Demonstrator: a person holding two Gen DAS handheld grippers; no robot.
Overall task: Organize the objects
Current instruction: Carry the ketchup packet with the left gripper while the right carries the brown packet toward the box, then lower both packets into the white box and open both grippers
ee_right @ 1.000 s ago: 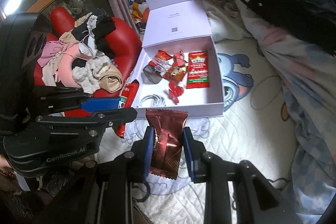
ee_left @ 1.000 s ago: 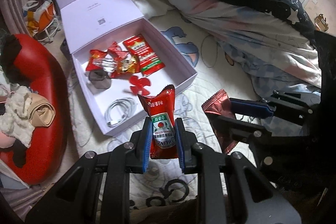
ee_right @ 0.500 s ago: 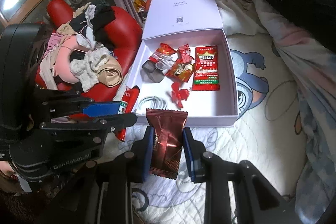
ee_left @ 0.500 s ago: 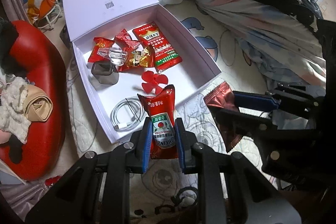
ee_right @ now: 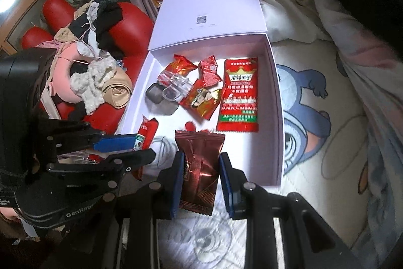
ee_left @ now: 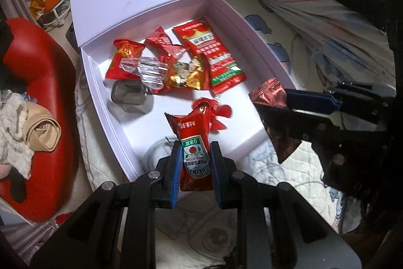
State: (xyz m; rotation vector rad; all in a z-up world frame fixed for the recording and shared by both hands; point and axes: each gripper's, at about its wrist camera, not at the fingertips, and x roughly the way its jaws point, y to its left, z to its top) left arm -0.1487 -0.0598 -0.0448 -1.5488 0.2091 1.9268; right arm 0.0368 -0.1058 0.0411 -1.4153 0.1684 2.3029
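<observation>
The white box (ee_left: 105, 102) looks like matt, smooth card. The ketchup sachet (ee_left: 195, 150) and the dark red wrapper (ee_right: 199, 168) are glossy, crinkled foil-like plastic. The bed sheet (ee_right: 327, 143) is quilted matt cloth. The far-left red chair (ee_left: 50, 82) has a shiny, smooth skin.

A white box (ee_right: 280, 117) with its pale lilac-white lid (ee_right: 209, 4) lies on a cream quilt (ee_right: 340, 143) printed with blue cartoon figures. Inside the box lie red sachets and a red-and-green packet (ee_right: 239, 95) with a gold crown. Over the box's near edge hang a red ketchup sachet (ee_left: 194, 145) with a green-and-white label and a shiny maroon wrapper (ee_right: 199, 168), between blue pads.
</observation>
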